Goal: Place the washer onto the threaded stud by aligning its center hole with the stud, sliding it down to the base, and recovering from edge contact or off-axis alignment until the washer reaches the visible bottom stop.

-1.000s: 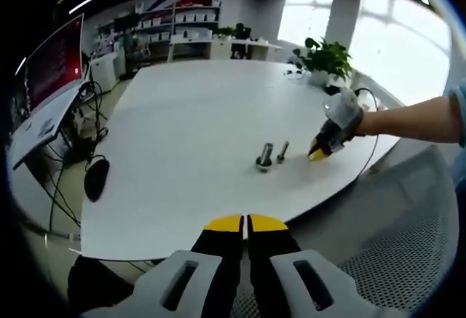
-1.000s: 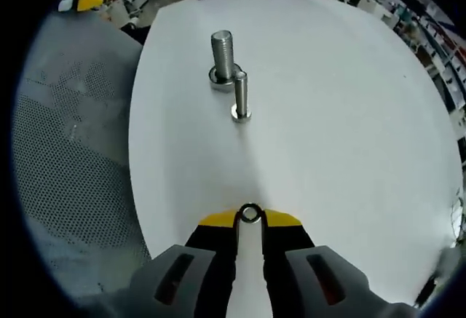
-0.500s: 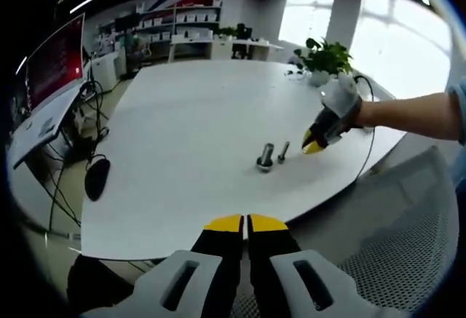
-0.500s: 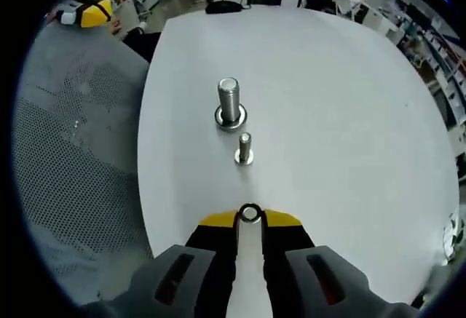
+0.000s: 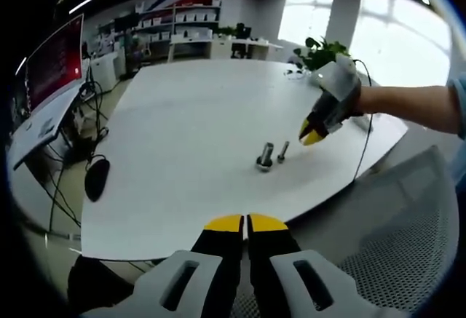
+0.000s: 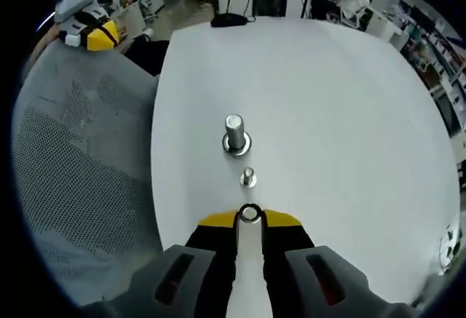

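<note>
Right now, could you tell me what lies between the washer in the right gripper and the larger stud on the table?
In the right gripper view, the smaller stud stands between the washer and the larger stud, with bare white table around it.

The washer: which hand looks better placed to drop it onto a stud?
The right gripper: it is shut on the washer, above the small stud. The left gripper holds nothing, off the table.

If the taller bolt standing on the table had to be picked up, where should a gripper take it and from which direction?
Grip the upper shank of the taller bolt, coming down from above with one jaw on each side. It stands upright on its wide base, so the shank is free all round. The smaller stud stands close beside it, and the right gripper holds the washer nearby, so keep the jaws clear of that side.
</note>
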{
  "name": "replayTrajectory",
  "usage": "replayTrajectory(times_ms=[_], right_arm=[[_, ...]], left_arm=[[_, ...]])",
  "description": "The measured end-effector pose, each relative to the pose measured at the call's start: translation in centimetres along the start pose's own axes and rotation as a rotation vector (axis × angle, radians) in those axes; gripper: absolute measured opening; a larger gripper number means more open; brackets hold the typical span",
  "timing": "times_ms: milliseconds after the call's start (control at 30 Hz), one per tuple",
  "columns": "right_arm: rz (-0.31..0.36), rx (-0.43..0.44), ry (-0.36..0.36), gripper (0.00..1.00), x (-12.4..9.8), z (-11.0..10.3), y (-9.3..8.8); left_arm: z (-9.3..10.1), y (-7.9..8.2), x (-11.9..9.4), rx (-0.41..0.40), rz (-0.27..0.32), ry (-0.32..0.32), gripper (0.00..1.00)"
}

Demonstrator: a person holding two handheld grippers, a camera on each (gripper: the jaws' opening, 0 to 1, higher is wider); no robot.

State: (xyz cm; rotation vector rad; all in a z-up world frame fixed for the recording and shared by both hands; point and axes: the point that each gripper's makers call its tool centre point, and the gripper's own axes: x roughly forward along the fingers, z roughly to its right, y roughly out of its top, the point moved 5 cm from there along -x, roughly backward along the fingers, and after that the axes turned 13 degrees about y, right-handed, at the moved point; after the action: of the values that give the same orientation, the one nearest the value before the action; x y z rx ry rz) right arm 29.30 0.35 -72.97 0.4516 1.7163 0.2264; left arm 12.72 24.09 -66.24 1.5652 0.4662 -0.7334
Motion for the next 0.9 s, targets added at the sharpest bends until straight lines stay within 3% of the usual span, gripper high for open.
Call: replayTrajectory(times_ms=[500, 900], right_arm=[[-0.034, -0.050, 0.026, 0.13, 0.4, 0.0, 1.9], [-0.024, -0.041, 0.031, 0.13, 0.8, 0.2, 2.6]], left_arm=[[0.0, 0.1, 0.0, -0.004, 0.007, 0.000, 0.00], [-0.2, 0.4, 0.1, -0.008, 0.024, -0.007, 0.00]])
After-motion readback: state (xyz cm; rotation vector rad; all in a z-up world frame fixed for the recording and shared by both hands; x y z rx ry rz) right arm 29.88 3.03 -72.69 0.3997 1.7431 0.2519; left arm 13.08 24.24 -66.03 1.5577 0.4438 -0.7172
